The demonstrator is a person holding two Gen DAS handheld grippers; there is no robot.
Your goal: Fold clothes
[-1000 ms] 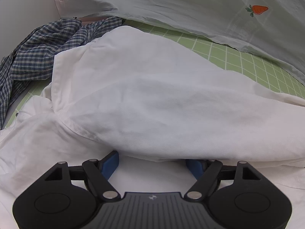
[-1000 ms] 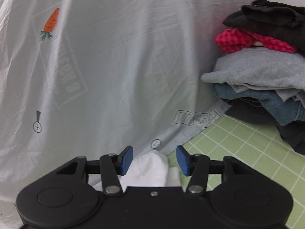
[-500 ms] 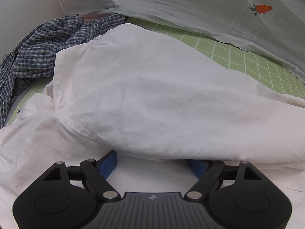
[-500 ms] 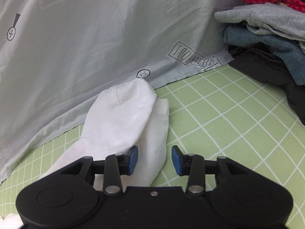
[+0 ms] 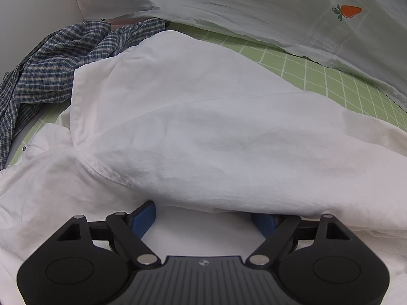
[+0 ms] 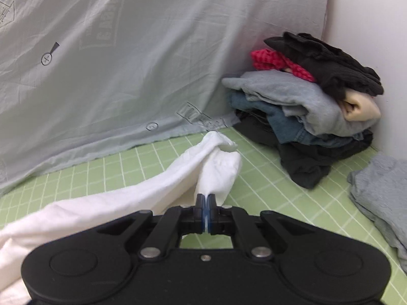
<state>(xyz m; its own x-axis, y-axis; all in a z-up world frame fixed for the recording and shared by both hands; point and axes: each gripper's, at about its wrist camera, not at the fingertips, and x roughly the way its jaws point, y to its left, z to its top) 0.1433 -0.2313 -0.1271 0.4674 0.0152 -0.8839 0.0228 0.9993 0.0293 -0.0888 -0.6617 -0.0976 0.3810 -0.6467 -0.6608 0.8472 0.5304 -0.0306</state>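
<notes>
right gripper (image 6: 206, 207): fingers pinched tight on white garment's sleeve end | left gripper (image 5: 203, 216): jaws spread wide, opening, over white garment (image 5: 203, 132) | garment lies on green grid mat (image 5: 330, 76), beside plaid shirt (image 5: 51, 63)

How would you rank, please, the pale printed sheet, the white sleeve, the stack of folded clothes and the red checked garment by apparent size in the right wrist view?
1. Pale printed sheet, by far the largest.
2. White sleeve and stack of folded clothes: look alike, and the sleeve lies nearer the camera, so unranked.
3. Red checked garment, the smallest; only partly visible.
</notes>
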